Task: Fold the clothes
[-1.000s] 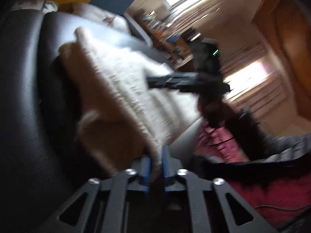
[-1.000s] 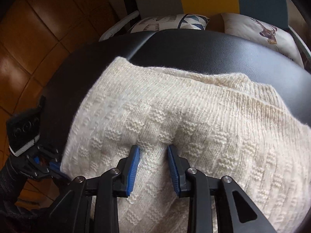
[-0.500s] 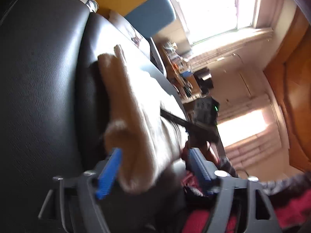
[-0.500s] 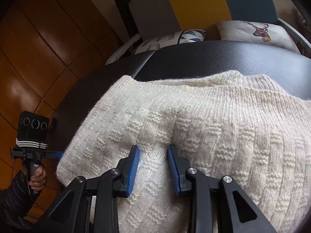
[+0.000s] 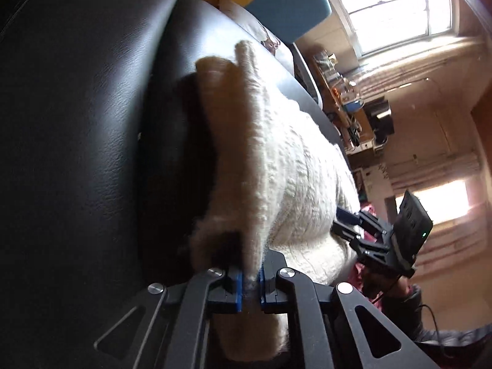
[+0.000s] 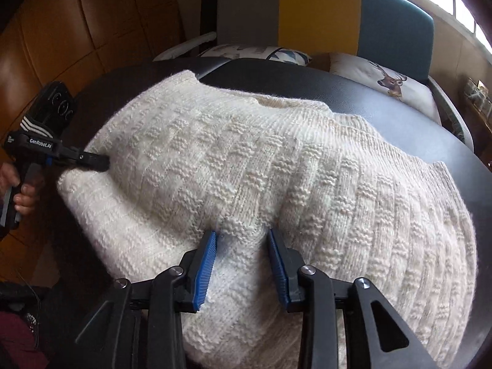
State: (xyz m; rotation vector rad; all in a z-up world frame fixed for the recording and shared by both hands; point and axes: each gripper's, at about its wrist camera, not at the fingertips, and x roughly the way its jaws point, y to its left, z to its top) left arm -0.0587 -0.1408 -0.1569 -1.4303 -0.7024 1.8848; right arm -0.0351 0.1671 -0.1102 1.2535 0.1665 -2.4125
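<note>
A cream knitted sweater [image 6: 276,166] lies spread on a black leather surface [image 6: 384,104]. My right gripper [image 6: 241,261] sits over its near middle with a puckered ridge of knit between the blue pads [image 6: 204,264]; its jaws are opening, and the pads still touch the fabric. My left gripper [image 5: 249,286] is shut on the sweater's [image 5: 292,169] folded side edge, which stands up in a thick roll. In the right wrist view the left gripper [image 6: 95,161] meets the sweater's left edge, held by a hand [image 6: 21,196]. The right gripper [image 5: 347,224] also shows in the left wrist view.
Behind the black surface stands a chair with a grey, yellow and teal back [image 6: 319,9] and a deer-print cushion [image 6: 384,83]. Brown wooden panels [image 6: 77,24] lie to the left. A cluttered shelf [image 5: 347,98] and bright windows [image 5: 396,6] lie beyond the sweater.
The left gripper stood wide around the sweater's rolled edge half a second ago and has shut on it, rolling as it did. The right gripper shifted sideways, bringing more sweater into view.
</note>
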